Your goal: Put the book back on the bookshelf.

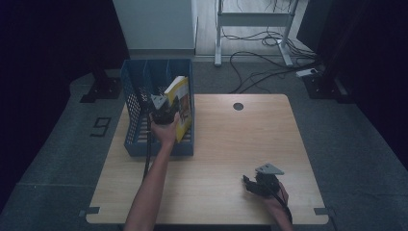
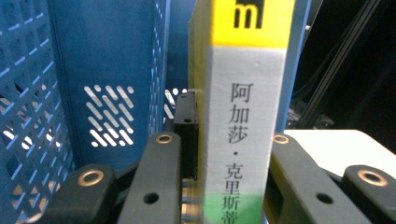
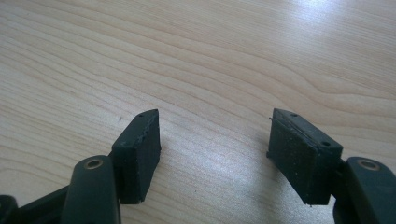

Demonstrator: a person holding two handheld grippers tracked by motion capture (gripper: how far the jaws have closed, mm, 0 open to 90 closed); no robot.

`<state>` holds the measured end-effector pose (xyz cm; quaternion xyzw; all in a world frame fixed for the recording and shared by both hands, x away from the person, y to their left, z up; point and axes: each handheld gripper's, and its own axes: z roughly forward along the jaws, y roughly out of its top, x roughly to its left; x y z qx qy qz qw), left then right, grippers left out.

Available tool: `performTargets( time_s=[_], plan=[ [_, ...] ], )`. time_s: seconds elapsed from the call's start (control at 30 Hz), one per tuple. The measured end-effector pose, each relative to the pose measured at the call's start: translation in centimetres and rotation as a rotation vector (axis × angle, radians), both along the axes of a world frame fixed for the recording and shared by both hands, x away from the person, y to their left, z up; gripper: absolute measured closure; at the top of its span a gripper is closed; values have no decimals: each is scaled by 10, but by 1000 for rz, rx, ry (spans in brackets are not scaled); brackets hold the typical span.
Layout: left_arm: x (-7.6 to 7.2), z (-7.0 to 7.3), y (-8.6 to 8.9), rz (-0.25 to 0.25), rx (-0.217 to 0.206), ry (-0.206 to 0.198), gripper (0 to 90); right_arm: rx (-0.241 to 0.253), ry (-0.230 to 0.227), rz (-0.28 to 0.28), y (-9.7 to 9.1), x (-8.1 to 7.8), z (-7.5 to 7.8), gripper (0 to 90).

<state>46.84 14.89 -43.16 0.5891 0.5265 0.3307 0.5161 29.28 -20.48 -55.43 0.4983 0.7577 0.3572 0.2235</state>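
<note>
Left gripper [image 1: 166,109] clamps a yellow-white book [image 2: 243,116] inside the blue perforated plastic rack [image 1: 137,86], table's 10 o'clock. Right gripper [image 1: 260,185], jaws wide, at 5 o'clock on smooth wood table [image 1: 231,144].

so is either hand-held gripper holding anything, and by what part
The left hand-held gripper clamps the book across its spine, over the blue file rack. The right hand-held gripper is open, empty.

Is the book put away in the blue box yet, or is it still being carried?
Almost done. The left gripper is shut on the yellow book, which is tilted and partly inside the right-hand slot of the blue file rack. What looks left: lower it fully and let go. The right gripper is open above the bare wooden table, holding nothing.
</note>
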Motion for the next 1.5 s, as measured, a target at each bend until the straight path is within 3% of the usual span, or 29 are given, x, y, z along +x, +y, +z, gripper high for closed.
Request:
performTargets(
  time_s=[0.37,0.5,0.73,1.13,1.5],
  plan=[
    [-3,-3,-1,-11,-3,-5,752,-2,-1,-1,0,0,0,334],
    [-9,-4,-3,-19,14,4,749,-2,-1,0,0,0,0,334],
    [-21,-6,0,-52,-1,22,735,-1,0,-5,0,1,0,333],
    [-39,-12,8,-61,-5,39,727,-2,1,-5,1,1,0,333],
    [-40,-9,5,-72,-1,51,709,-1,1,-6,1,1,0,332]
  ],
)
